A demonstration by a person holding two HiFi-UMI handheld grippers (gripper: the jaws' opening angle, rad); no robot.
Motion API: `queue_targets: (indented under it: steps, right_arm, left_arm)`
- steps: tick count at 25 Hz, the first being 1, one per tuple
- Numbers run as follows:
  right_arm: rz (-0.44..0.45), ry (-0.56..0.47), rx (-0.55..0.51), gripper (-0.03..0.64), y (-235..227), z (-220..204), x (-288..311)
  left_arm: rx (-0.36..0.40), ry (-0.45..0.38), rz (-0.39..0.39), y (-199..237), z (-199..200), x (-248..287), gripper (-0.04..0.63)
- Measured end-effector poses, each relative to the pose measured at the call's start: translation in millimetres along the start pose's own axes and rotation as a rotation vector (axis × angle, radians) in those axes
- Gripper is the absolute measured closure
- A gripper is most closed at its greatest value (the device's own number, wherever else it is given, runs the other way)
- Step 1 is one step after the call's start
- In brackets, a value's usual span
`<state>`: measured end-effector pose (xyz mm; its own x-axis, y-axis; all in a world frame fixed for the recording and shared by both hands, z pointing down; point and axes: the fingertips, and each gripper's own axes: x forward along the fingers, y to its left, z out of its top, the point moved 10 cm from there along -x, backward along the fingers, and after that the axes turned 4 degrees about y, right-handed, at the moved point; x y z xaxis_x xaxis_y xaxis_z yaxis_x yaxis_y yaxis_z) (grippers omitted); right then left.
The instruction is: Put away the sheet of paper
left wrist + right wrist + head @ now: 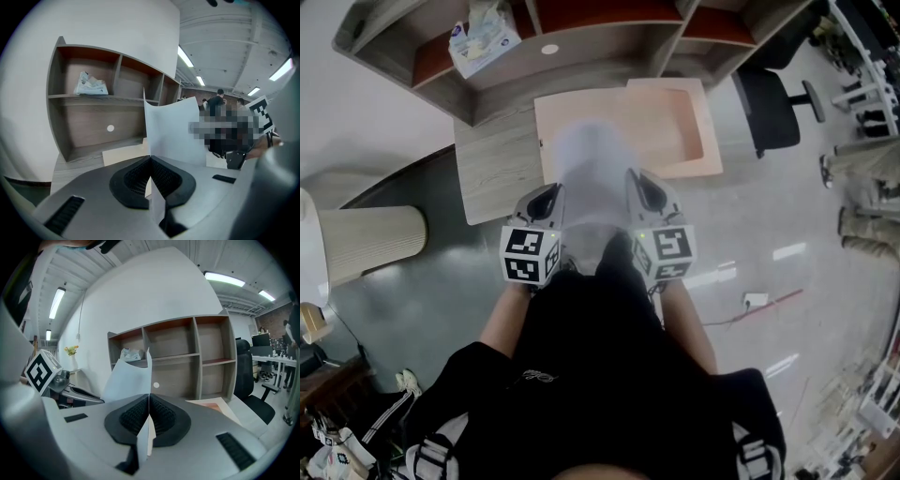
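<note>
- I hold the sheet of paper in the air over the tabletop, facing the shelf.
- My left tool is clamped on one edge, my right tool on the other.
- A peach tray lies on the tabletop.

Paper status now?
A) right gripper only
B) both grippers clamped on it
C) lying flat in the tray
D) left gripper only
B: the sheet of paper is pinched in the shut left gripper, and its other edge sits in the shut right gripper.
</note>
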<state>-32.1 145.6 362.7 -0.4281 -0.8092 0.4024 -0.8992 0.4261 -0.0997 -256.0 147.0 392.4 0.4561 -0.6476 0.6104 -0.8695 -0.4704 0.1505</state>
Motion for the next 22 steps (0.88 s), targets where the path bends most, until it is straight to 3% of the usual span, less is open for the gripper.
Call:
queue_targets:
  steps: [6,22]
  right_arm:
    - [0.031,0.005,0.031,0.600,-42.7,0.6,13.7]
    - [0.196,0.046,0.042,0.598,-129.1,9.1,52.7]
  left_arm:
    - [0.002,0.036,0.034,-12.2,20.3,28.9,0.551]
    - [-0.088,0.080,0.166,-37.8,54.3,75.8,0.551]
